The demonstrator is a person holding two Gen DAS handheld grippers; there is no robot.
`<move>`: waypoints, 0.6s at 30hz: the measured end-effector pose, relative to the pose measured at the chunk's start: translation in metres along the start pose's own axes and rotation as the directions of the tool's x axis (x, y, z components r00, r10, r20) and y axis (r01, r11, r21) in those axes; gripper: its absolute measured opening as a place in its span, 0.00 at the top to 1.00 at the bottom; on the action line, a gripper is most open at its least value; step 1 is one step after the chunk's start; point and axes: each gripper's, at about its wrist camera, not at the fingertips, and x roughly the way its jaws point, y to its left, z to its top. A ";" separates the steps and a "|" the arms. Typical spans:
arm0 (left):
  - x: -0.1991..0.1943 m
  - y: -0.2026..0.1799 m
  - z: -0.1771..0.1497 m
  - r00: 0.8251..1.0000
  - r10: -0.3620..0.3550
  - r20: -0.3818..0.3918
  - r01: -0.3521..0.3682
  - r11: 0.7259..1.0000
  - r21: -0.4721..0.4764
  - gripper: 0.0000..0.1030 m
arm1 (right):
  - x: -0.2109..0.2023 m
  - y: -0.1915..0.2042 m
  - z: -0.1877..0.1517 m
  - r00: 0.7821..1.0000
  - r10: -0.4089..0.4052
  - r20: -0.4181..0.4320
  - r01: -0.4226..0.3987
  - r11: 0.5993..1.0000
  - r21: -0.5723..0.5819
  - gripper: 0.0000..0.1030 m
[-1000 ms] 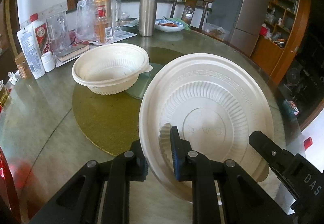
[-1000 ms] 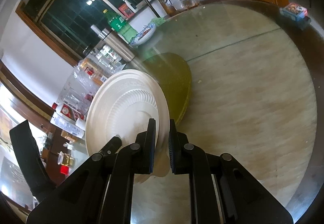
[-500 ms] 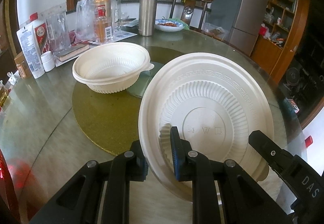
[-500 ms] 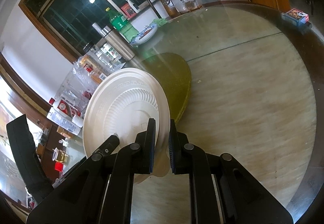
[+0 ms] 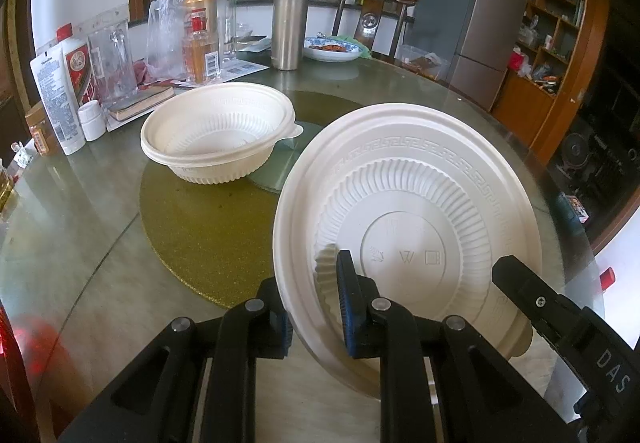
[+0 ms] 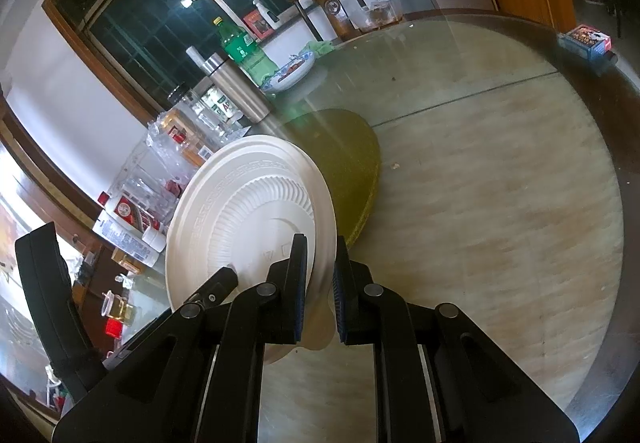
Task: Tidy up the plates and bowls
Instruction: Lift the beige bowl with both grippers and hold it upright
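Note:
A white plastic plate [image 5: 408, 219] is held tilted up on edge above the table, its ribbed underside facing both cameras. My left gripper [image 5: 314, 307] is shut on the plate's near rim. My right gripper [image 6: 320, 283] is shut on the rim of the same plate [image 6: 248, 211], and its black finger shows in the left wrist view [image 5: 532, 291]. A white bowl [image 5: 218, 137], seemingly two nested, sits on the gold turntable [image 5: 208, 227] left of the plate.
The round glass table [image 6: 480, 203] carries a steel thermos [image 5: 288, 25], bottles and jars [image 5: 200, 39], a white tube [image 5: 56, 99] and a blue-rimmed dish of food [image 5: 332, 49] at the back. A small box [image 6: 586, 41] lies at the right edge.
The plate has shifted slightly with both grippers still shut on it. The right wrist view has turned a little.

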 end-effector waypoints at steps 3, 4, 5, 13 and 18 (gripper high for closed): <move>-0.001 -0.001 -0.001 1.000 0.000 0.006 0.000 1.000 0.003 0.83 | -0.001 -0.001 0.001 1.000 0.002 0.003 -0.002 1.000 0.001 0.89; -0.001 -0.001 -0.001 1.000 -0.001 0.006 0.001 1.000 0.003 0.83 | -0.001 -0.001 0.001 1.000 0.004 0.002 -0.004 1.000 0.003 0.89; -0.001 -0.001 -0.001 1.000 -0.001 0.005 0.001 1.000 0.004 0.83 | -0.001 -0.002 0.001 1.000 0.007 -0.001 -0.007 1.000 0.007 0.89; 0.000 -0.001 -0.002 1.000 -0.005 0.003 0.005 1.000 0.008 0.83 | -0.001 -0.004 0.001 1.000 0.025 -0.018 -0.024 0.999 0.028 0.89; -0.002 -0.003 -0.002 1.000 -0.002 0.019 0.002 1.000 0.021 0.83 | -0.002 -0.005 0.000 0.999 0.039 -0.011 -0.039 0.999 0.035 0.89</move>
